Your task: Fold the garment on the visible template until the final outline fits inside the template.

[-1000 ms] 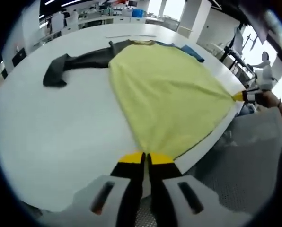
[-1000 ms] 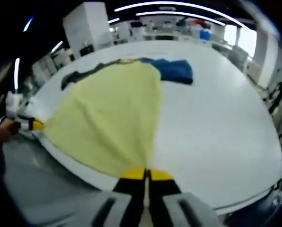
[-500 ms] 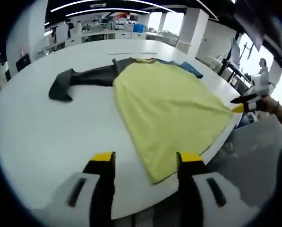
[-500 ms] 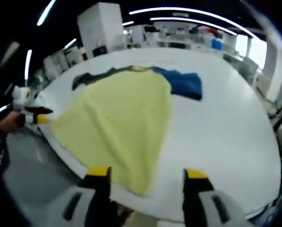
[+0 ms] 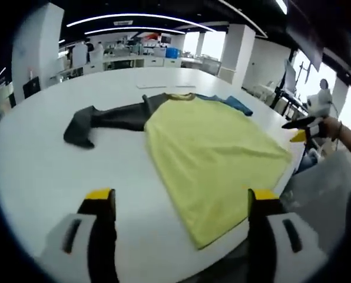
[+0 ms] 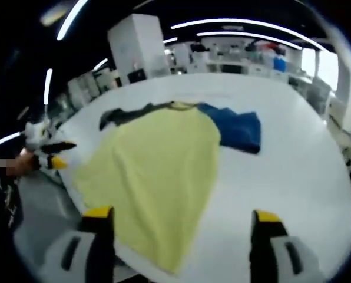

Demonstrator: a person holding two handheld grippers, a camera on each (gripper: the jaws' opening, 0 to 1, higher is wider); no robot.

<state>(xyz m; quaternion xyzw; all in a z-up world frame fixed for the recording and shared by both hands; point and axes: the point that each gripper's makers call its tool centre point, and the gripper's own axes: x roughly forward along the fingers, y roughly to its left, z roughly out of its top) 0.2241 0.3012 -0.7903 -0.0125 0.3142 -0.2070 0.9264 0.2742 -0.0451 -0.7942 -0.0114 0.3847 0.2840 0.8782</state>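
A long-sleeved garment with a yellow body (image 5: 211, 147) lies spread flat on the white table (image 5: 58, 171), collar at the far end. Its dark grey sleeve (image 5: 105, 118) stretches left and its blue sleeve (image 5: 237, 104) lies to the right. My left gripper (image 5: 180, 200) is open above the near hem, holding nothing. My right gripper (image 5: 299, 127) is off the table's right edge in a hand, its jaws apart. In the right gripper view the yellow body (image 6: 158, 171), blue sleeve (image 6: 240, 127) and grey sleeve (image 6: 125, 113) lie ahead of my open right gripper (image 6: 181, 217). The left gripper (image 6: 60, 154) is at the left.
The table is large, round and white, and its near edge (image 5: 246, 236) runs just under the hem. A thin pale strip (image 5: 164, 86) lies on the table beyond the collar. Desks, pillars and white cabinets (image 6: 137, 47) stand far behind. A person's forearm (image 5: 346, 135) is at the right.
Both grippers were shut on the yellow hem's corners, then opened and let go. The hem now lies loose on the table, and both grippers have drawn back from it.
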